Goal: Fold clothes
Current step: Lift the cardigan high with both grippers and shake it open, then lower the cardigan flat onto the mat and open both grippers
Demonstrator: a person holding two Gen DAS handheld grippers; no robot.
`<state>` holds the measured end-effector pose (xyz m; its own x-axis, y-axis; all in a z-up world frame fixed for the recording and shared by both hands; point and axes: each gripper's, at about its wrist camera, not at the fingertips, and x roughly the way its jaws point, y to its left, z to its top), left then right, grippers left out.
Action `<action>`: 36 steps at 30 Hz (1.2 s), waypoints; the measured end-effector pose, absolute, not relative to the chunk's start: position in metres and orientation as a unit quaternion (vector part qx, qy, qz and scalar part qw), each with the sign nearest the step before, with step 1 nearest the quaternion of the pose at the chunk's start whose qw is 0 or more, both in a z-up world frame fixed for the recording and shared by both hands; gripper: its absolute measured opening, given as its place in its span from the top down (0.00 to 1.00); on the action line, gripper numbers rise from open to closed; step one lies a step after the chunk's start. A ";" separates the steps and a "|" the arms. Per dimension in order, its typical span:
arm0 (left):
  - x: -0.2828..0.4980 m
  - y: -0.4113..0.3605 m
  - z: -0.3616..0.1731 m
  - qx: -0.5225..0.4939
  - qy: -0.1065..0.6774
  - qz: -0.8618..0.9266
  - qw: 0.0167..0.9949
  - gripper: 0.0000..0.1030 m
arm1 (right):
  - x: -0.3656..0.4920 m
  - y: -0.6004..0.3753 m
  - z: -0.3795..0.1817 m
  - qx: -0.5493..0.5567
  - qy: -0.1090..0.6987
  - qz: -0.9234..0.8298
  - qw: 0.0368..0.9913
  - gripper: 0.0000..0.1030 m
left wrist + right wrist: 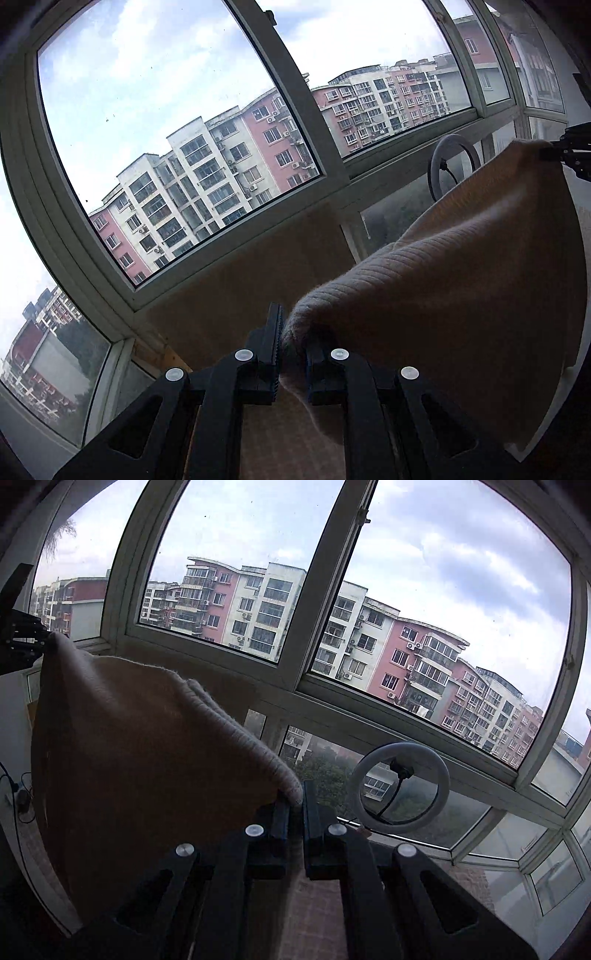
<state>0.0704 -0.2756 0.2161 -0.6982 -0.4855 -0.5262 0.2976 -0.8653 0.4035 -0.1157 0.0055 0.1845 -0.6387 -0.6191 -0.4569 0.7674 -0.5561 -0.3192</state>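
A beige ribbed knit garment [461,266] hangs stretched in the air between my two grippers, in front of a big window. My left gripper [293,343] is shut on one ribbed corner of it. The garment spreads to the right, where my right gripper [565,151] pinches the far corner. In the right wrist view my right gripper [295,805] is shut on the ribbed edge of the garment [140,753], which spreads left to my left gripper [26,638].
A large window with a grey frame [295,96] fills the background. A ring light [400,788] on a stand is low by the window, also in the left wrist view [448,168]. Cables and a plug [20,797] lie at the left.
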 end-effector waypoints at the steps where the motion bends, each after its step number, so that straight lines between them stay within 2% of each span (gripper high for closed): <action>1: 0.046 -0.285 0.191 0.346 -0.141 -0.903 0.211 0.90 | -0.137 -0.010 0.162 0.164 0.258 -0.866 0.395 0.95; 3: -0.001 -0.304 0.138 0.395 -0.129 -0.887 0.202 0.90 | -0.184 -0.040 0.110 0.218 0.259 -0.852 0.400 0.95; 4: -0.021 -0.312 0.102 0.426 -0.117 -0.875 0.197 0.86 | -0.205 -0.056 0.080 0.248 0.262 -0.842 0.401 0.95; 7: -0.076 -0.335 -0.004 0.514 -0.083 -0.835 0.178 0.83 | -0.259 -0.095 -0.034 0.337 0.306 -0.815 0.359 0.89; 10: -0.074 -0.341 -0.084 0.568 -0.047 -0.805 0.164 0.83 | -0.270 -0.080 -0.109 0.414 0.288 -0.785 0.359 0.89; 11: -0.061 -0.338 -0.100 0.576 -0.030 -0.802 0.155 0.83 | -0.269 -0.068 -0.123 0.434 0.275 -0.777 0.364 0.88; 13: -0.029 -0.322 -0.124 0.586 0.008 -0.798 0.139 0.79 | -0.257 -0.037 -0.149 0.465 0.256 -0.763 0.369 0.75; 14: -0.012 -0.308 -0.134 0.590 0.033 -0.796 0.131 0.70 | -0.247 -0.021 -0.158 0.479 0.243 -0.758 0.369 0.59; 15: 0.003 -0.295 -0.144 0.594 0.057 -0.793 0.121 0.66 | -0.238 -0.006 -0.167 0.493 0.229 -0.754 0.369 0.51; 19: 0.033 -0.248 -0.182 0.605 0.143 -0.778 0.083 0.65 | -0.202 0.048 -0.200 0.539 0.177 -0.737 0.366 0.51; 22: 0.034 -0.224 -0.208 0.610 0.162 -0.771 0.085 0.53 | -0.187 0.059 -0.220 0.553 0.163 -0.734 0.359 0.51; 25: 0.032 -0.209 -0.220 0.610 0.154 -0.772 0.091 0.51 | -0.175 0.065 -0.236 0.568 0.151 -0.724 0.361 0.51; 28: 0.032 -0.208 -0.221 0.605 0.161 -0.775 0.088 0.55 | -0.163 0.071 -0.238 0.571 0.141 -0.719 0.370 0.51; 29: 0.032 -0.208 -0.221 0.603 0.165 -0.776 0.087 0.68 | -0.159 0.074 -0.236 0.570 0.138 -0.720 0.372 0.51; 31: 0.032 -0.209 -0.219 0.598 0.172 -0.778 0.084 0.87 | -0.152 0.084 -0.226 0.564 0.129 -0.723 0.377 0.51; 32: 0.034 -0.209 -0.215 0.596 0.171 -0.780 0.085 0.90 | -0.149 0.089 -0.220 0.561 0.127 -0.726 0.376 0.51; 36: 0.045 -0.204 -0.192 0.585 0.150 -0.792 0.091 0.91 | -0.142 0.116 -0.188 0.546 0.107 -0.742 0.373 0.51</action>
<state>0.0454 -0.2040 -0.1916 -0.2999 0.0324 -0.9534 0.3195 -0.9383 -0.1324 -0.1419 0.1155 -0.1875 -0.1245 -0.4377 -0.8905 0.6707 -0.6985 0.2496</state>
